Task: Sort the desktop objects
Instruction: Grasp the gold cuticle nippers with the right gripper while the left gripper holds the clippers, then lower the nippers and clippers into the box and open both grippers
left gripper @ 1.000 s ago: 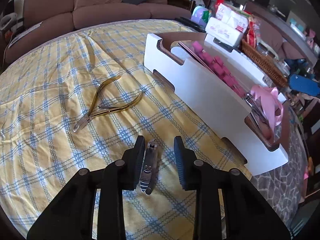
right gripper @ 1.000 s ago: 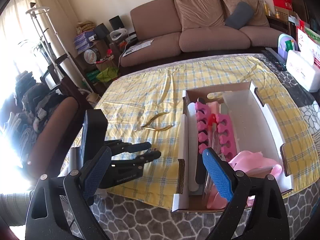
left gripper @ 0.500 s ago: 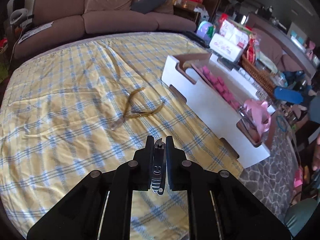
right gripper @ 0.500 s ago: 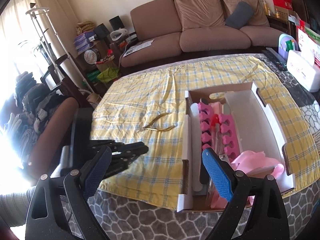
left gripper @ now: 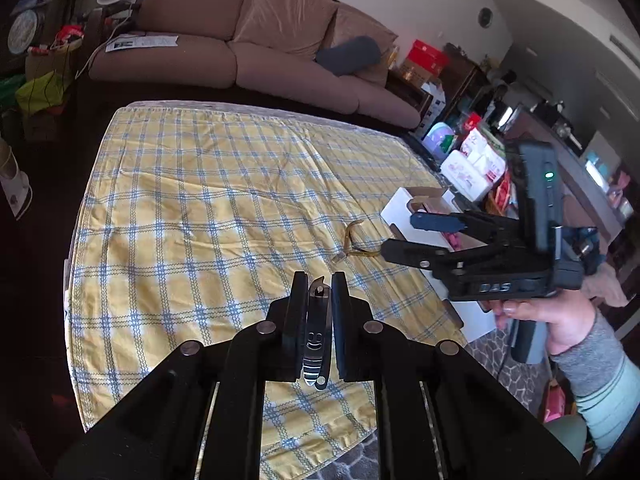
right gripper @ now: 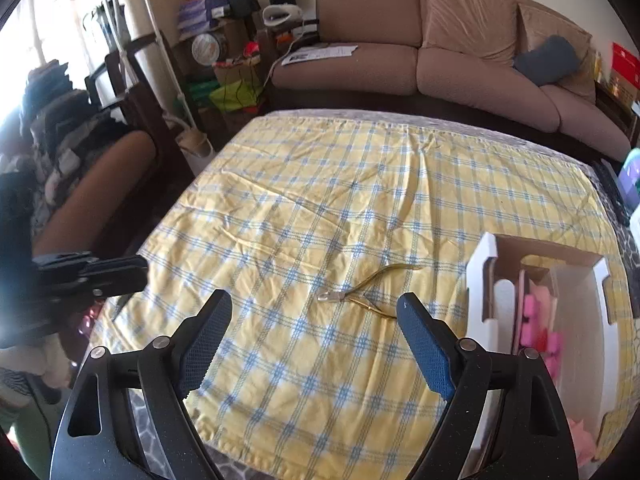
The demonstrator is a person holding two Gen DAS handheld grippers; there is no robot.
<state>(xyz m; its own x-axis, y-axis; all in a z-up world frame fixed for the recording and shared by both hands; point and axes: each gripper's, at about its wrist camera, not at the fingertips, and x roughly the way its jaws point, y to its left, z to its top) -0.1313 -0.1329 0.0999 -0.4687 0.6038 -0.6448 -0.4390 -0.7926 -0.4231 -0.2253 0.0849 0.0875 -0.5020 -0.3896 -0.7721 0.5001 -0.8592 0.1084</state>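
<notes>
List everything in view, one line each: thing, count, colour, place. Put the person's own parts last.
nail clipper: one, silver, clamped in the left gripper
cuticle nipper: one, gold, lying on the cloth beside the box
tablecloth: one, yellow with blue checks, covering the table
box: one, white, at the cloth's right edge
toe separators: pink, count unclear, inside the box
sofa: one, brown, behind the table
left gripper: black, shut
right gripper: blue pads, jaws closing, nothing between
hand: one, holding the right gripper

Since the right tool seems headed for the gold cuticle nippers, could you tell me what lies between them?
Only bare yellow checked cloth; the right wrist view shows nothing else between the right tool and the gold cuticle nippers.
</notes>
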